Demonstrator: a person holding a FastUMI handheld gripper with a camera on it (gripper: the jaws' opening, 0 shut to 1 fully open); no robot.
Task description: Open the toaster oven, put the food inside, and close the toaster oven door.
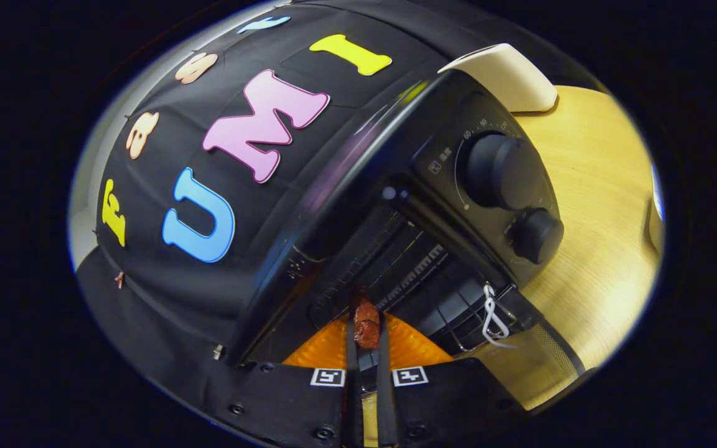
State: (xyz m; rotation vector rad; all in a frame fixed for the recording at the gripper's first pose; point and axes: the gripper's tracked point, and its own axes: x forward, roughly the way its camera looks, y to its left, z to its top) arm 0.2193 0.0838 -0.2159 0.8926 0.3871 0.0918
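My tongs (366, 339), seen from the camera riding on them: the two fingers (351, 373) run forward side by side, drawn nearly together. Both tips press on a small reddish-brown piece of food (366, 326), held at the toaster oven's (396, 186) open mouth.

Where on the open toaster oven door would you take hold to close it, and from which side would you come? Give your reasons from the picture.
Probably the white loop tied at the door's free edge, approached from the front of the toaster oven: it stands clear of the door. First the gripper, now shut on the reddish-brown food, must release it inside.
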